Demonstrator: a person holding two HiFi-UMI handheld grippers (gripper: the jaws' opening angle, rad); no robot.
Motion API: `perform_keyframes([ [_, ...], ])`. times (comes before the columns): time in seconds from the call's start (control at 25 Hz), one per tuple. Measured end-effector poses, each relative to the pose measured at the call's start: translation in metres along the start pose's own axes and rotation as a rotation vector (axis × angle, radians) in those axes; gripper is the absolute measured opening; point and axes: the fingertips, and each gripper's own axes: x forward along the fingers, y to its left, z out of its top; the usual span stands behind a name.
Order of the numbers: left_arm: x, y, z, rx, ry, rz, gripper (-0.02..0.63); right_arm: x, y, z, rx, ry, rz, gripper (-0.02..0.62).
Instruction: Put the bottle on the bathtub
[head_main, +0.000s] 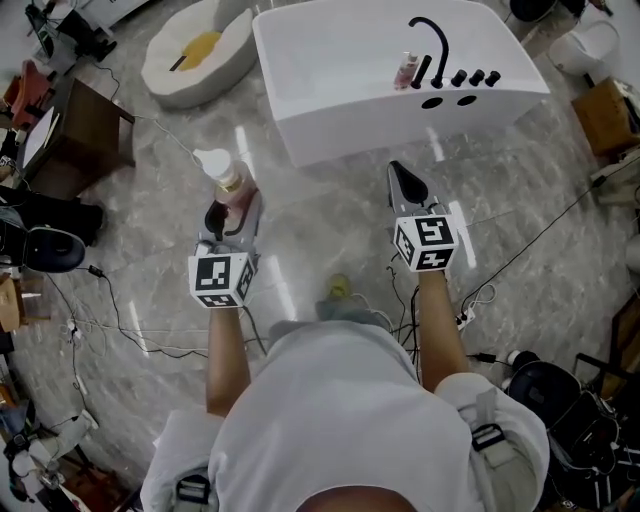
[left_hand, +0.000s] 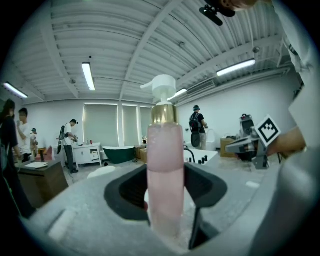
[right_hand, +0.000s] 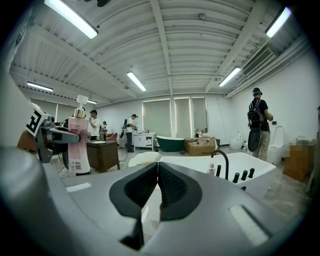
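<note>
A pink pump bottle (head_main: 228, 182) with a white pump head and gold collar stands upright between the jaws of my left gripper (head_main: 226, 213), which is shut on it. In the left gripper view the pink bottle (left_hand: 164, 175) fills the centre. The white bathtub (head_main: 330, 70) lies ahead, with a black faucet (head_main: 436, 47) and a small pink bottle (head_main: 405, 70) on its right rim. My right gripper (head_main: 405, 182) is shut with nothing in it, short of the tub's near wall. The right gripper view shows the tub (right_hand: 220, 170), and the held bottle (right_hand: 78, 145) at left.
A round white basin (head_main: 197, 48) with a yellow item sits left of the tub. A dark wooden cabinet (head_main: 75, 135) stands at far left. Cables (head_main: 110, 320) trail over the marble floor. A cardboard box (head_main: 606, 115) is at right. Several people stand in the background.
</note>
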Motion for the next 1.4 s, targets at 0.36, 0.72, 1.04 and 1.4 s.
perform_keyframes([
  [0.36,0.026,-0.003,0.017,-0.002,-0.019,0.000,0.215,0.017,-0.017,0.015,0.012,-0.039,0.016,0.003],
  [0.72,0.085,-0.008,0.021,-0.016,-0.049,-0.044,0.215,0.038,-0.061,0.017,0.012,-0.053,-0.024,0.003],
  [1.04,0.151,0.029,0.025,-0.026,-0.060,-0.101,0.215,0.095,-0.076,0.024,0.012,-0.026,-0.070,0.003],
  [1.4,0.293,0.097,0.016,-0.049,-0.020,-0.181,0.215,0.226,-0.121,0.032,0.024,0.043,-0.114,0.003],
])
